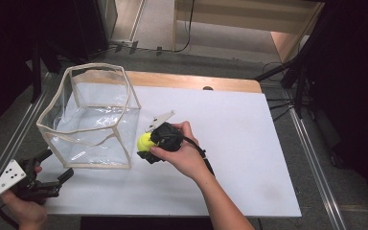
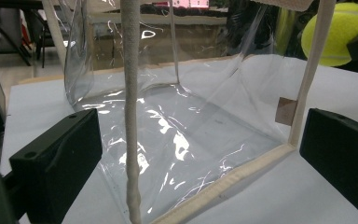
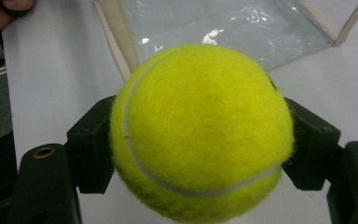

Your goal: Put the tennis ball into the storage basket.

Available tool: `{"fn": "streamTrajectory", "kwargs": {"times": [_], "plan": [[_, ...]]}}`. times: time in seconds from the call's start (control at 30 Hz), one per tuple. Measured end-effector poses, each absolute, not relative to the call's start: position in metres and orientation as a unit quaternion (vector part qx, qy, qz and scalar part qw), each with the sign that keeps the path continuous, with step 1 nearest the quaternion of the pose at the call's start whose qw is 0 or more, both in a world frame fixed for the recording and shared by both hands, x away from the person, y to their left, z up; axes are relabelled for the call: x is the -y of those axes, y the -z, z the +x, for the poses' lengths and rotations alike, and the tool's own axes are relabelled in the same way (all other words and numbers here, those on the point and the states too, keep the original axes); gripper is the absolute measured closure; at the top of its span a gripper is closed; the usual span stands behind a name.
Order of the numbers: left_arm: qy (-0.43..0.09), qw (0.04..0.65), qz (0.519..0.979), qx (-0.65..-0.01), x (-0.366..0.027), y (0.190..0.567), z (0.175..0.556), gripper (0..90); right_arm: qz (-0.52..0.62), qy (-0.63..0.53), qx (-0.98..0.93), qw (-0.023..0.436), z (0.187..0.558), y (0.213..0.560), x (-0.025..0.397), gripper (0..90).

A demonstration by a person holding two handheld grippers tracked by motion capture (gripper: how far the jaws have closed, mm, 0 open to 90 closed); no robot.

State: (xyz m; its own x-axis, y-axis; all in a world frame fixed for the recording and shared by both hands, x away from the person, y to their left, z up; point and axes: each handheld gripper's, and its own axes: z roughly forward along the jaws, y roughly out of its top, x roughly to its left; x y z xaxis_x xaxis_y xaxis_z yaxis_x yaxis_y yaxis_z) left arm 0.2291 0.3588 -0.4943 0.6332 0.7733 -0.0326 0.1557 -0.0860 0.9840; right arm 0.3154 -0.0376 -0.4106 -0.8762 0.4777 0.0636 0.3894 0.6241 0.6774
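Observation:
A yellow-green tennis ball [image 1: 144,141] [image 3: 200,130] is clamped between the jaws of my right gripper [image 1: 146,143] [image 3: 200,140], held just off the white table beside the near right corner of a clear plastic bag [image 1: 91,117] with cream edging. The same bag [image 2: 177,121] stands open-topped in front of my left gripper [image 1: 57,165] [image 2: 196,158], whose jaws are open at the bag's near left corner, one of its cream seams rising between them. The ball [image 2: 338,32] also appears past the bag at the upper right of the left gripper view.
The white board [image 1: 249,143] lies on a wooden tabletop [image 1: 196,81]. Metal rails [image 1: 316,163] run along both sides. Dark stands and cables [image 1: 297,81] sit at the far right, and a dark cabinet [image 1: 76,24] at the far left.

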Motion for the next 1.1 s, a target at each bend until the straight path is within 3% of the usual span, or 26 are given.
{"fn": "streamTrajectory", "kwargs": {"times": [1.1], "plan": [[-0.262,0.586,0.688,-0.338,-0.358,0.494,0.229,0.0,0.235,-0.373,-0.896,0.059,0.329,0.373,0.034,23.0]]}}
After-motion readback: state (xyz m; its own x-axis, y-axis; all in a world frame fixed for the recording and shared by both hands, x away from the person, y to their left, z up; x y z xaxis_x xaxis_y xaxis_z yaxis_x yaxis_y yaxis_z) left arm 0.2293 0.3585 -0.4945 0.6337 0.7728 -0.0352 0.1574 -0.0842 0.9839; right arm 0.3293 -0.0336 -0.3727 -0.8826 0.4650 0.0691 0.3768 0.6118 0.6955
